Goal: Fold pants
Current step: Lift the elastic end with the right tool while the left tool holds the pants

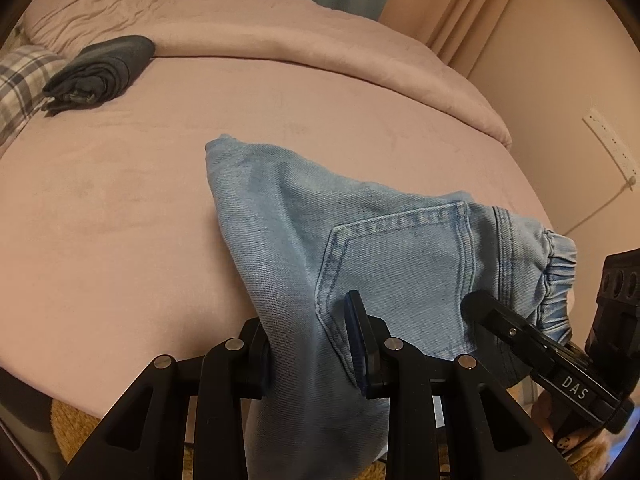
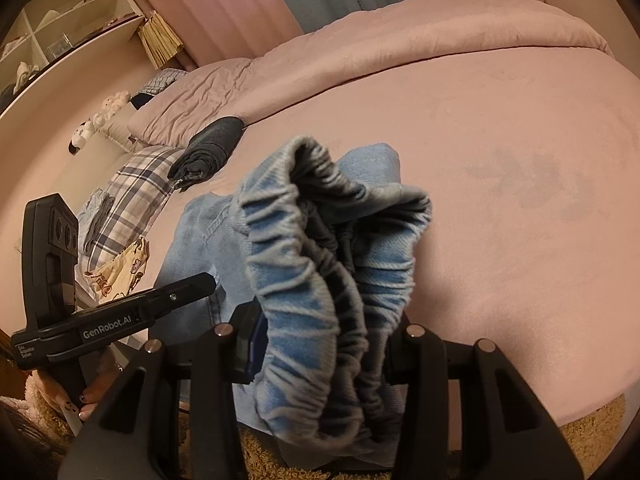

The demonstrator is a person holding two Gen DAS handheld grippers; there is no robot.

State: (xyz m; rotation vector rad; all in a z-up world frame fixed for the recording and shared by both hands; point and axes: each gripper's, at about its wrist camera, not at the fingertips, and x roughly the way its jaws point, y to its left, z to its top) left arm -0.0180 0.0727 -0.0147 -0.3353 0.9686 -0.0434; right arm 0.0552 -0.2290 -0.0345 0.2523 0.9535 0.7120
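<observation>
Jeans (image 1: 304,248), light blue denim, lie on the pink bed (image 1: 120,200); the left gripper (image 1: 312,352) pinches fabric beside the back pocket (image 1: 400,264). Right wrist view: the right gripper (image 2: 324,352) clamps the elastic waistband (image 2: 304,264).

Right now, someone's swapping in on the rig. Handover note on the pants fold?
Left gripper: shut on the light-blue jeans, gripping denim just below the back pocket.
Right gripper: shut on the bunched elastic waistband.
The jeans lie partly on the pink bed, the lower part hanging over the near edge.
Done: both grasps. A dark folded garment sits near the pillows.
Left: spread the jeans flat, fold, set down.
</observation>
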